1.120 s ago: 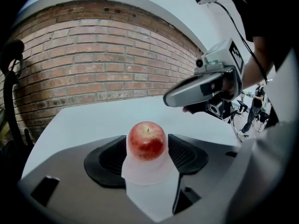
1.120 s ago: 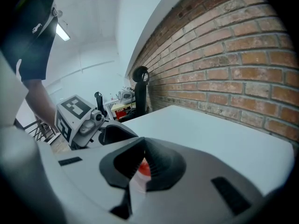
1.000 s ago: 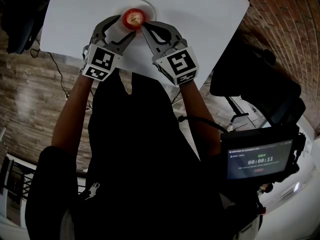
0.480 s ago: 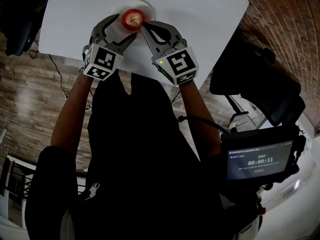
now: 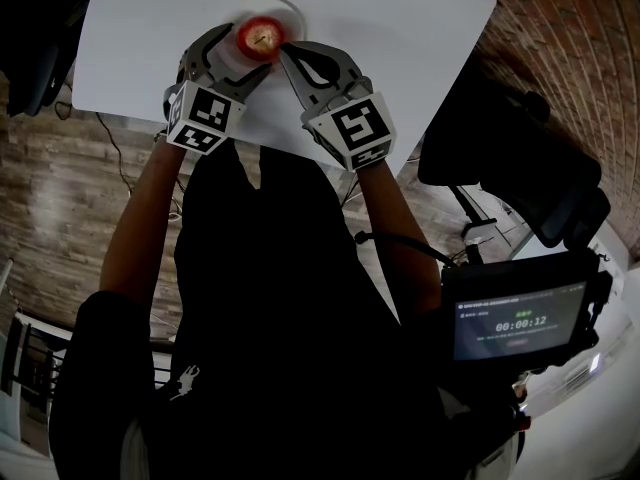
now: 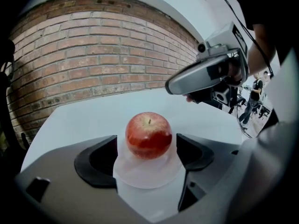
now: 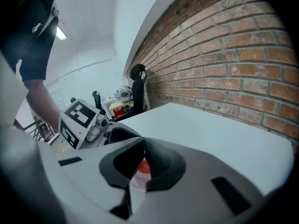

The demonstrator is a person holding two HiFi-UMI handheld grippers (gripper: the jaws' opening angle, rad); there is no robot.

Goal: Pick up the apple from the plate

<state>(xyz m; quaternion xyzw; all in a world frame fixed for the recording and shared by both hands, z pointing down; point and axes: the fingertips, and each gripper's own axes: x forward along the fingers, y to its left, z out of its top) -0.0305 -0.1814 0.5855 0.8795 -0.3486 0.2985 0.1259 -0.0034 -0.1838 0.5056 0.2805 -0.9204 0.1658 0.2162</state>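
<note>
The round red apple [image 5: 262, 36] still sits on the small white round plate [image 5: 291, 9], at the upper centre of the head view on the white table [image 5: 400, 28], so we have not lifted it yet. Our left gripper [image 6: 147, 146] has the apple between its jaws, which are opening and stand clear of it on both sides. Closing and raising remain. Our right gripper [image 7: 142, 166] rests just beside the plate, jaws drawn together on nothing. Compared with a second ago, the left gripper has edged further around the apple with wider jaws, while the right one has not moved.
</note>
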